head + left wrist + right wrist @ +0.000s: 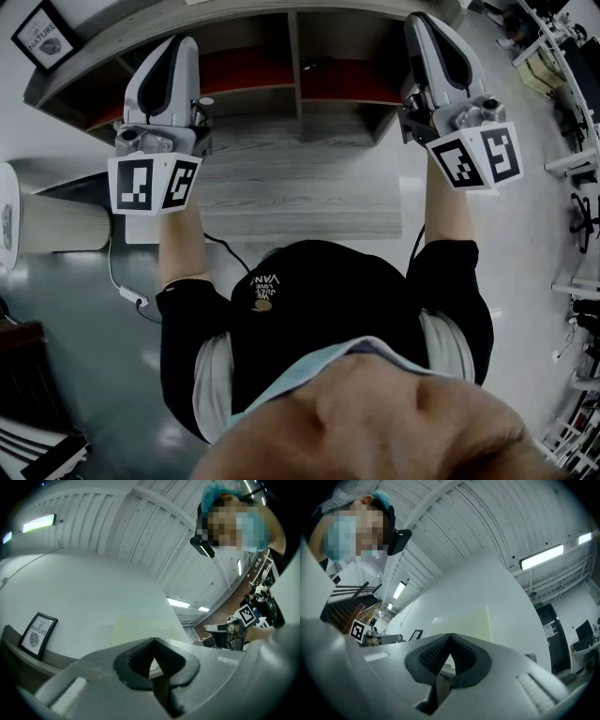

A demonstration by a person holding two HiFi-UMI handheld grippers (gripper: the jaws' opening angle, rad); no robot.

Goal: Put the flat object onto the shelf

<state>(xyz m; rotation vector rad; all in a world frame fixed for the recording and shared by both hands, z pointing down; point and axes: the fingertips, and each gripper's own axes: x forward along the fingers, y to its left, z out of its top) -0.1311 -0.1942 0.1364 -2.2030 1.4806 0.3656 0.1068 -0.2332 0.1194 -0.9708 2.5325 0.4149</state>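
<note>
Head view: my left tool point(173, 56) and right tool point(431, 37), both closed and empty, are raised before the far shelf point(295, 66); I'd open them before grasping.

HIDDEN FROM ABOVE: In the head view, the left gripper point(176, 45) and right gripper point(422, 23) point away toward the shelf point(295, 89), and their own bodies cover how the jaws stand. The upper edge cuts the shelf's top, and its bays lie in shadow too deep to read. A frame point(45, 36) is clipped at the top-left corner. The person point(319, 309) covers part of the table point(300, 192), and a cable point(225, 251) vanishes beneath them. Desks point(562, 56) at the right edge are too small to tell.
</note>
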